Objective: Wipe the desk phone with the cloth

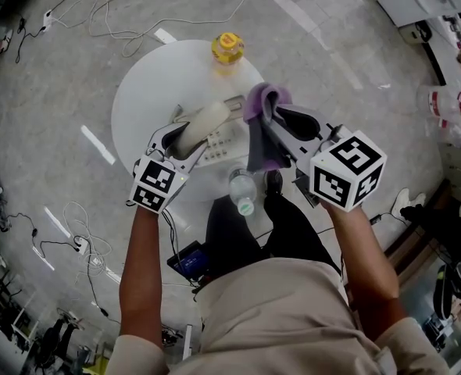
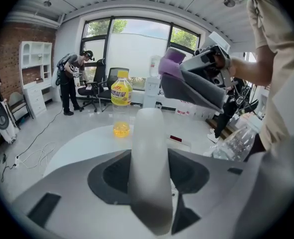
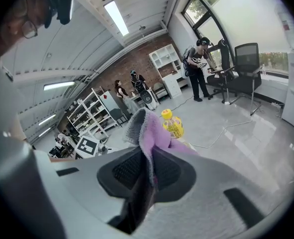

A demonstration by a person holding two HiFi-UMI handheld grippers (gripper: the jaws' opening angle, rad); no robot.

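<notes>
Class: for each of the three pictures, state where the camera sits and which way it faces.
Head view: on the person's head, facing steeply down at the table, desk phone, both forearms, left gripper, right gripper.
Left gripper view: rides that gripper, facing past its held handset towards windows; the person's right arm shows.
Right gripper view: rides that gripper, facing past its held cloth towards a brick wall.
Shared: yellow-capped bottle in all three.

Beige tee (image 1: 281,315), blk trousers (image 1: 297,225); L claw (image 1: 187,133), R claw (image 1: 284,119) grey, b/w marker cubes (image 1: 348,170).
</notes>
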